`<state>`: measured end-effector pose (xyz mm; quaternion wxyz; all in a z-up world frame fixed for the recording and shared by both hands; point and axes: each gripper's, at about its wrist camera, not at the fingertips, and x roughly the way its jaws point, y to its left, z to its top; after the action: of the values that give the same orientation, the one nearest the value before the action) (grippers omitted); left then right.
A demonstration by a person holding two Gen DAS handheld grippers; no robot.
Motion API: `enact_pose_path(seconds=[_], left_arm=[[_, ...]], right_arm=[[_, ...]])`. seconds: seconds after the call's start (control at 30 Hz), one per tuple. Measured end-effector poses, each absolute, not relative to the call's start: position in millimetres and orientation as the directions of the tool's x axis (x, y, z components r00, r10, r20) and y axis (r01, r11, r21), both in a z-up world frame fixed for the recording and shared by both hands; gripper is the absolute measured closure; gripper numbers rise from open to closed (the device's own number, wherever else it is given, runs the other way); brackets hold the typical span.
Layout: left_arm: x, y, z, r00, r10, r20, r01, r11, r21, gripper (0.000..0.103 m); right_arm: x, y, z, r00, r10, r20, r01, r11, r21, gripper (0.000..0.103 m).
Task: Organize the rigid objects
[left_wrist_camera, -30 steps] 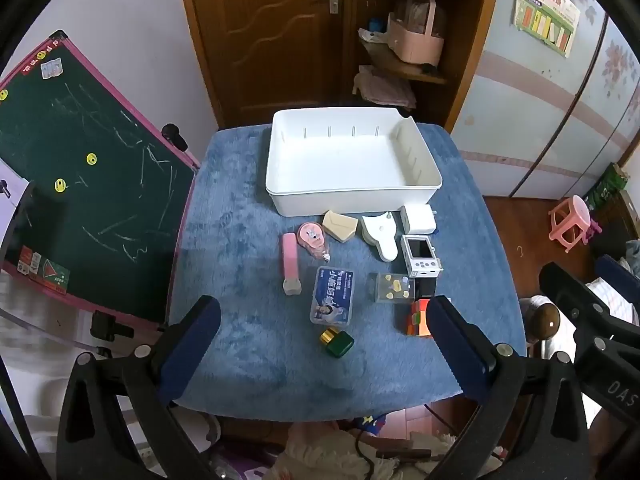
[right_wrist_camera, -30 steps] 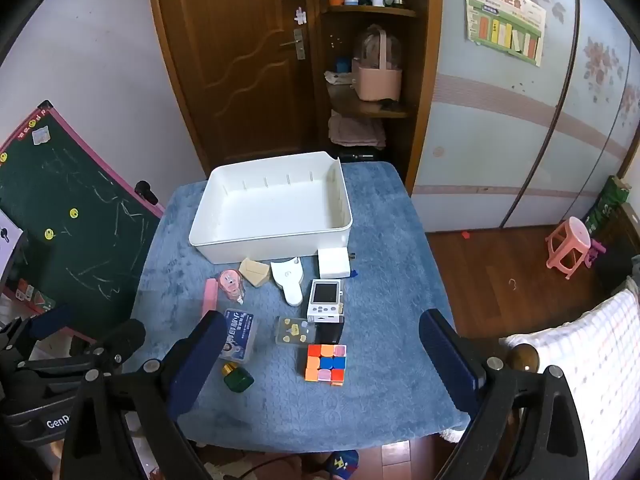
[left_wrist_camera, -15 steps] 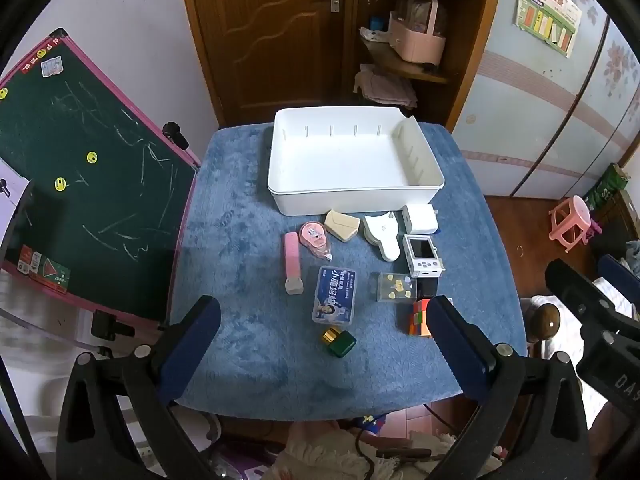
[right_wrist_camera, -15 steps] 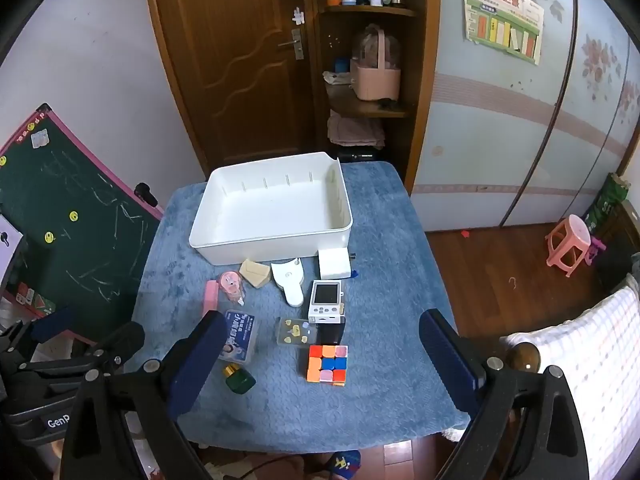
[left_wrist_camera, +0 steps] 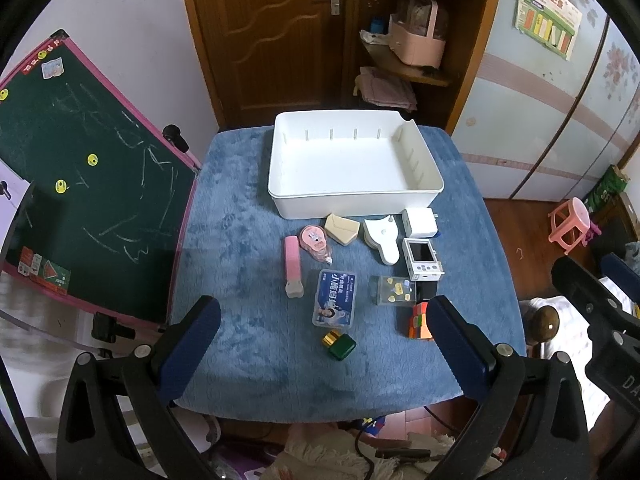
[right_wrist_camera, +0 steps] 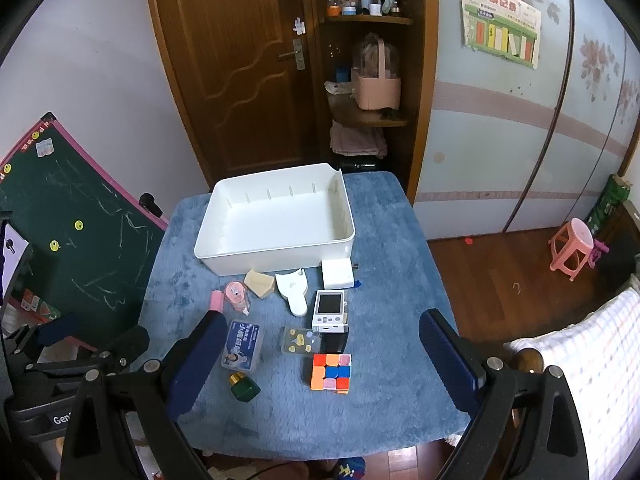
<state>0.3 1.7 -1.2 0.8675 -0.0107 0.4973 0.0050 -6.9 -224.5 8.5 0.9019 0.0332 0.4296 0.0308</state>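
Both views have crept slightly closer, each hand-held gripper (left_wrist_camera: 320, 344) (right_wrist_camera: 318, 354) wide and empty (bin (left_wrist_camera: 352, 168) unfilled); the crowded cube (right_wrist_camera: 331, 374) probably invites knocking neighbours.

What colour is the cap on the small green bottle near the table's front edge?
Gold. The small green bottle lies on its side; its cap shows best in the left wrist view.

Glossy white plastic tray (left_wrist_camera: 352, 204), plush blue cloth (left_wrist_camera: 240, 240)
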Motion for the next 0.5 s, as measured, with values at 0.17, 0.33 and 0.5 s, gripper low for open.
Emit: enact_pose_path(seconds=[0.17, 0.33, 0.5], left_arm=[[-0.3, 2.1, -0.6, 0.505, -0.001, -0.863, -0.022, 1.0, -0.013, 0.001], [-0.3, 1.9, -0.6, 0.505, -0.001, -0.863, -0.022, 1.0, -0.014, 0.001], [2.9, 0.4, 2.1, 0.502, 0.0, -0.865, -0.017, 1.0, -0.01, 0.001]], right_arm=[[-6.3, -225.4, 10.8, 0.631, 0.088, -0.771, -0.029, 0.996, 0.09, 0.006], [-8.0, -229.0, 12.4, 0.639, 0.095, -0.763, -0.034, 0.995, 0.095, 0.006], [-8.1, -229.2, 12.7, 0.638, 0.098, -0.764, -0.034, 0.995, 0.099, 0.006]])
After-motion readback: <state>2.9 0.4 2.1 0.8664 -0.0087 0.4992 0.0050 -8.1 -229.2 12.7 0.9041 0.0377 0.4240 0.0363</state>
